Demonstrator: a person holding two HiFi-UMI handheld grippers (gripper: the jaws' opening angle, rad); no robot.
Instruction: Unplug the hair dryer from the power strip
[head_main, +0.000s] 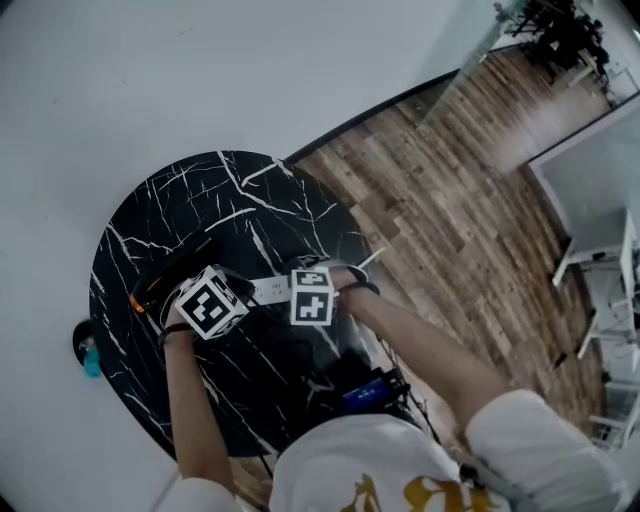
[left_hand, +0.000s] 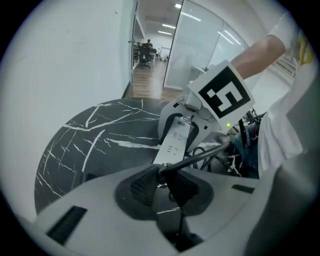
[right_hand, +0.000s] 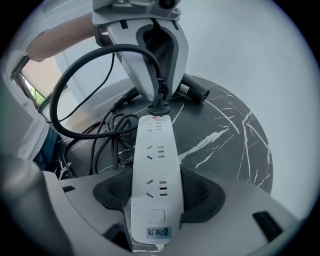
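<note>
1. A pale wall (head_main: 150, 70) fills the upper left of the head view, and a wooden floor (head_main: 450, 200) runs off toward the top right corner
2. A round black table (head_main: 250, 200) veined in white sits left of centre in the head view, and everything handled lies on it
3. The person's left forearm (head_main: 190, 400) and right forearm (head_main: 420, 345) reach up from the bottom of the head view, each ending at a marker cube near the table's middle
4. The white power strip (right_hand: 155, 170) lies flat on the table, running from the bottom centre of the right gripper view up to mid-frame, with a red light at its far end
5. The right gripper (right_hand: 157, 192) is clamped across the strip's near end, a dark pad pressing on each long side
6. The left gripper (left_hand: 165, 176) points steeply down at the strip's far end, its jaws pinched onto the plug
7. The hair dryer (head_main: 165, 275), dark with an orange end, lies on the table just up and left of the left gripper in the head view
8. A black cable (right_hand: 75, 85) arcs from the plug across the upper left of the right gripper view, above more coils on the table
9. The black plug (right_hand: 158, 106) stands on the strip's far end, touching it; whether its pins are seated cannot be told
</note>
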